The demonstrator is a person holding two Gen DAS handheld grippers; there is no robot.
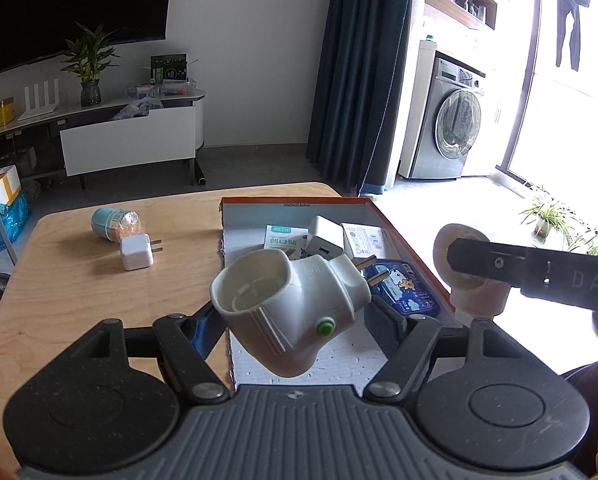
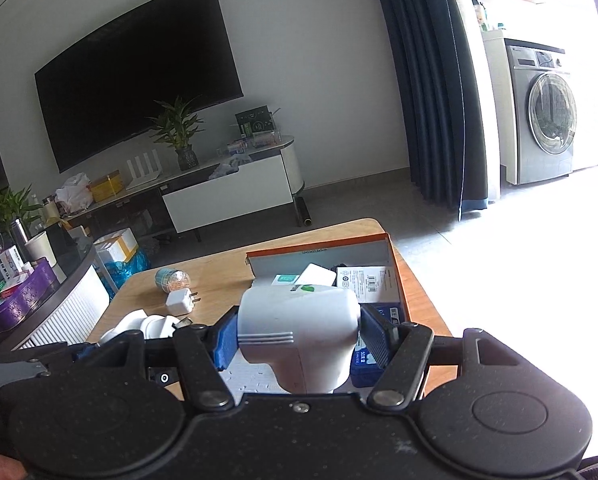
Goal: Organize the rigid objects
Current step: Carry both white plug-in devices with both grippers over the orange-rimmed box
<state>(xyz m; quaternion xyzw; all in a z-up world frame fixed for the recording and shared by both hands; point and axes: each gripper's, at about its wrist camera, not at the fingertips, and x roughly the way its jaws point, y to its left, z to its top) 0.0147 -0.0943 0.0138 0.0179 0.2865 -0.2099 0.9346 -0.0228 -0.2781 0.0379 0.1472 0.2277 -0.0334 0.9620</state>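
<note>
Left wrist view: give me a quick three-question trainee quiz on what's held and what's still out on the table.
1. True or false: the left gripper holds a white plug-in lamp socket.
2. Which items lie on the bare table? A) toothpick jar and white charger B) blue box only
3. Fill in: the orange-rimmed box already holds a second white ____.

Key: 1 true; 2 A; 3 charger.
</note>
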